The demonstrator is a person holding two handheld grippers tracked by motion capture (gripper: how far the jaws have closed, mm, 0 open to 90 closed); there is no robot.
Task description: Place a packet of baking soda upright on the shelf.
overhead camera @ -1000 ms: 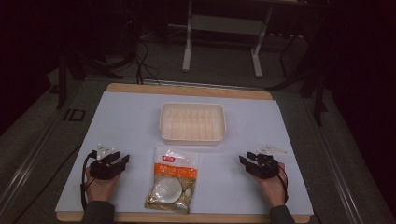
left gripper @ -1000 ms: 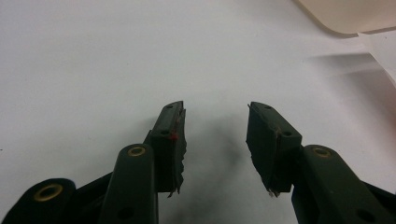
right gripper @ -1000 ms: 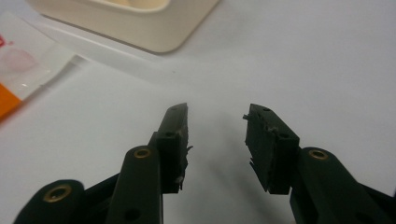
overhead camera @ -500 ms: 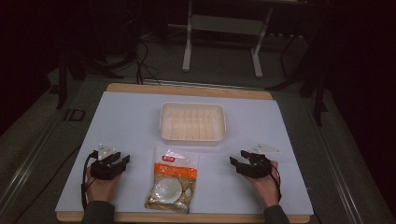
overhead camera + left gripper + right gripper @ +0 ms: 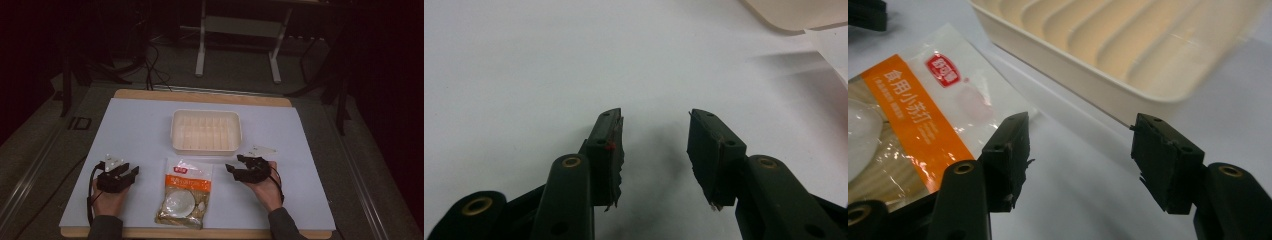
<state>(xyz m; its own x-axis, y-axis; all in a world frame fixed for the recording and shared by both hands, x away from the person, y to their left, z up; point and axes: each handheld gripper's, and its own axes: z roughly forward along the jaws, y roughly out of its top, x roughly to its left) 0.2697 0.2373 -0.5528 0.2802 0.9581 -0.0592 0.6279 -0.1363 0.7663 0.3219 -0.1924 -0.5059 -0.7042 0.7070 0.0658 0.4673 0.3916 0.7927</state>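
Jaws wide on both grippers; packet's [image 5: 913, 105] orange label legible in right gripper view.

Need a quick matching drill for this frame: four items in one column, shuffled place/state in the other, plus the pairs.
Column 1:
1. tray
2. snack bag
3. left gripper
4. right gripper

Column 2:
A. open, beside the bag's top right corner
B. flat on the mat, between the two grippers
C. empty, beyond the bag
D. open over bare mat, to the bag's left

Pairs: 1-C, 2-B, 3-D, 4-A
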